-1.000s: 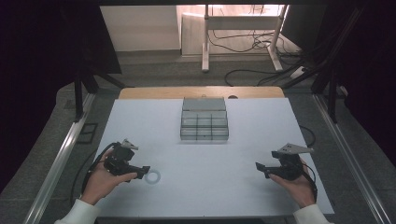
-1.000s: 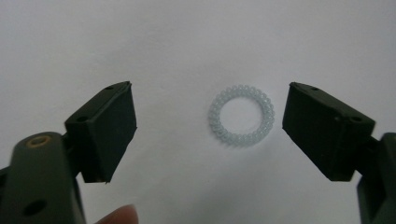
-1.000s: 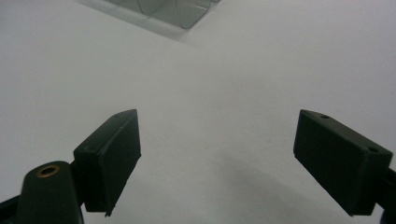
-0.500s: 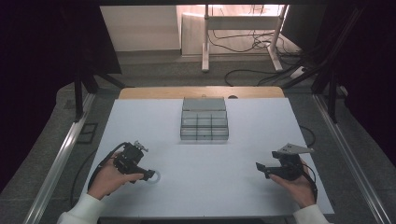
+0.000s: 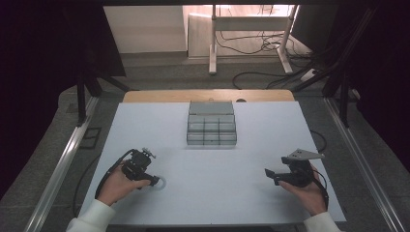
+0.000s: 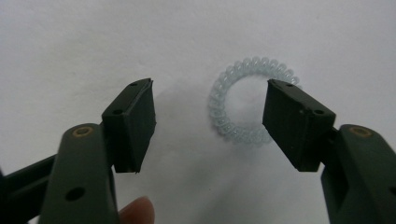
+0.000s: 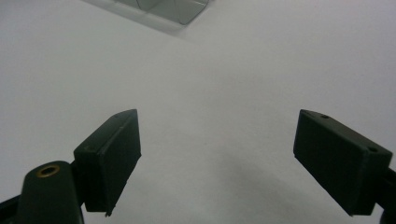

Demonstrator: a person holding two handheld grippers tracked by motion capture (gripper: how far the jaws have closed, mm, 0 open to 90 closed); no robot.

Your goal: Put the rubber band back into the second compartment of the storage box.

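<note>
The little clear hair ring (image 6: 250, 101) lies flat on the white table (image 5: 232, 193) with the left gripper (image 6: 208, 123) wide open just over it, off to one side, so closing now could push it away instead of grabbing it.

On the desk (image 5: 208, 193) before me, a compartment tray (image 5: 211, 129) sits toward the far edge, near the middle. A coiled ring (image 6: 243, 105) lies flat at the near left, just beyond my left gripper (image 5: 153, 181), nearer one of its spread fingers (image 6: 294, 121). My right gripper (image 5: 269, 175) rests at the near right, well apart from both.
</note>
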